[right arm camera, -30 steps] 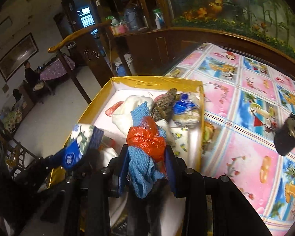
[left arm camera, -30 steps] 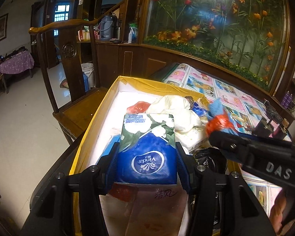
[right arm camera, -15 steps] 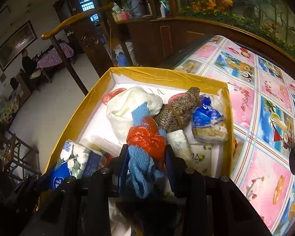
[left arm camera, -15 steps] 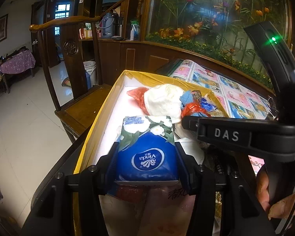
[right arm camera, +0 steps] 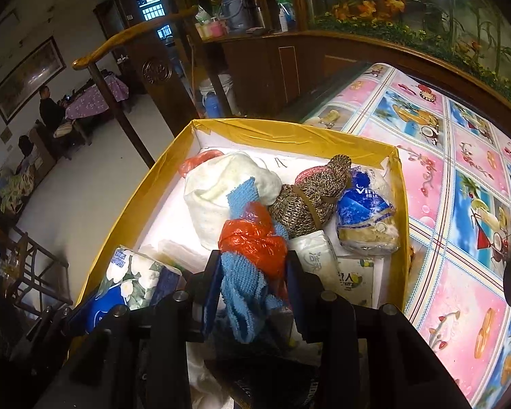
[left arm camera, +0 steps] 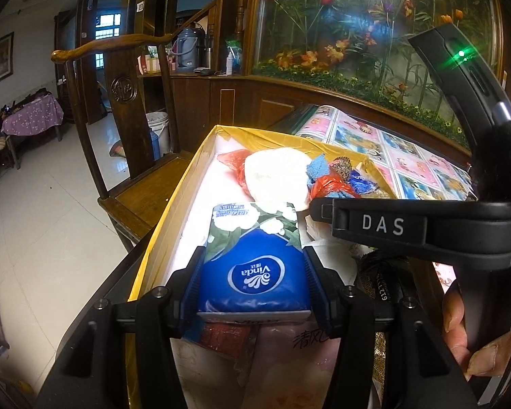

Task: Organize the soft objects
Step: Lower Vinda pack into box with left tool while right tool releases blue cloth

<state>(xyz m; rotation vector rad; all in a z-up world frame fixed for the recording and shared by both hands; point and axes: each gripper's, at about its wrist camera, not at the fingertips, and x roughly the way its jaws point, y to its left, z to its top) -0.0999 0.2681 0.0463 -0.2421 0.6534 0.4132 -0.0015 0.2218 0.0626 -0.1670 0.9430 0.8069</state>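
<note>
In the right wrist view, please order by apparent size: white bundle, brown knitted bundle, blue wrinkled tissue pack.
1. white bundle
2. brown knitted bundle and blue wrinkled tissue pack: these look alike, so I do not rank them.

Home, living and dining area where I work: carved wooden chair (left arm camera: 126,109), dark wood cabinet (left arm camera: 228,102), thermos (left arm camera: 187,51), framed picture (right arm camera: 27,78), tiled floor (left arm camera: 44,211), flowered oilcloth (right arm camera: 460,184) on my table.
</note>
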